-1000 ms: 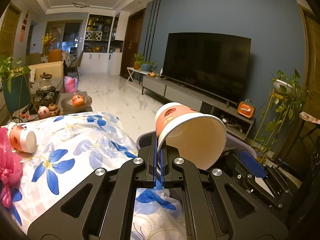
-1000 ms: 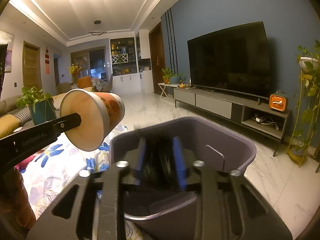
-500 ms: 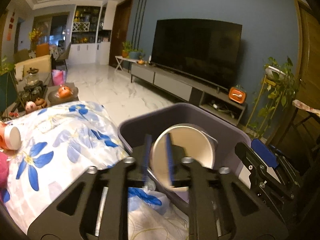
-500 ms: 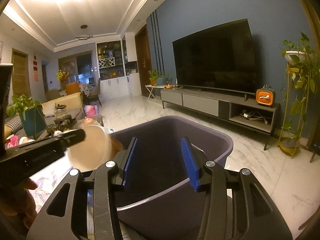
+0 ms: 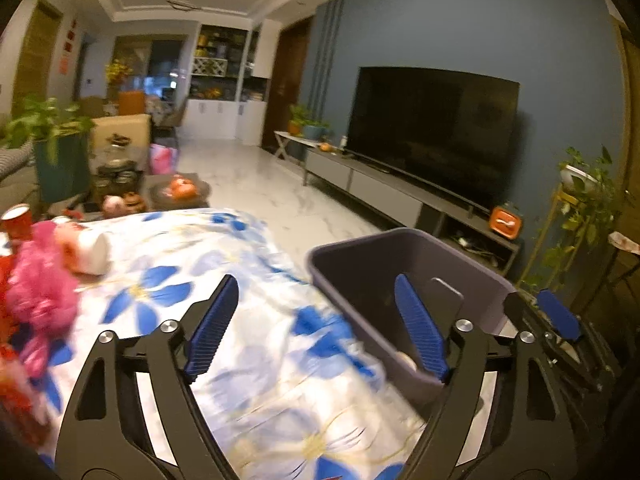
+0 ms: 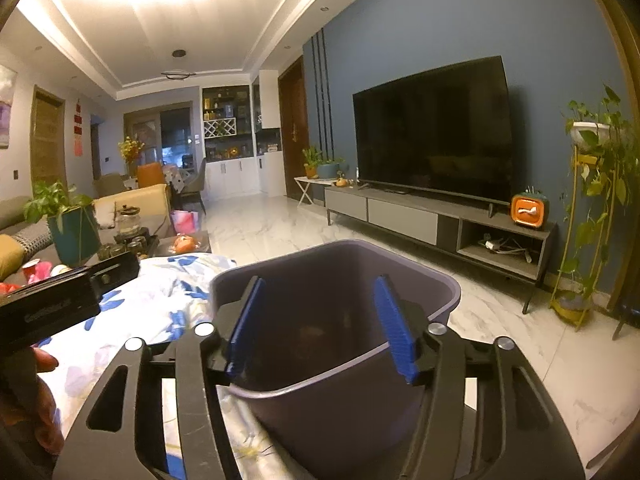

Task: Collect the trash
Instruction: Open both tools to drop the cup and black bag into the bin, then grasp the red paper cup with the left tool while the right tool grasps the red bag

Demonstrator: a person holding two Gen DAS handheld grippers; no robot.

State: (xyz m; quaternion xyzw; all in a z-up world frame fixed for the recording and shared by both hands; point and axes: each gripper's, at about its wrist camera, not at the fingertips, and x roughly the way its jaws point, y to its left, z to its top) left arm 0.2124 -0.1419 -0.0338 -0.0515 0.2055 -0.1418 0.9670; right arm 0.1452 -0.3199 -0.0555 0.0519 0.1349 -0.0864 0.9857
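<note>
Now the largest change sits at the grey bin (image 6: 332,344), which stands at the edge of the flowered cloth (image 5: 248,320): a second ago your left gripper (image 5: 316,328) carried a paper cup clamped by its rim above that bin, and that cup is no longer in its grasp. Your left gripper's jaws have just been opening and now stand wide apart with nothing between them; the view looks across the cloth toward the bin's near corner. A pale rounded shape low inside the bin, just by the right-hand blue pad, may be the dropped cup, but it is too small and blurred to confirm. Your right gripper (image 6: 320,324) has also just been opening its jaws; where they were pinched on the bin's near wall a second ago, the pads now stand clear on either side of the rim, with the bin's mouth seen between them, so nothing is gripped. Judgement: one piece of trash is deposited and both tools are free. Remaining on the cloth, at the far left of the left wrist view, a second paper cup (image 5: 86,252) lies on its side beside a pink crumpled bag (image 5: 40,292), with a red cup (image 5: 16,220) behind. Those look like your next pickups; the lying cup is nearest.
</note>
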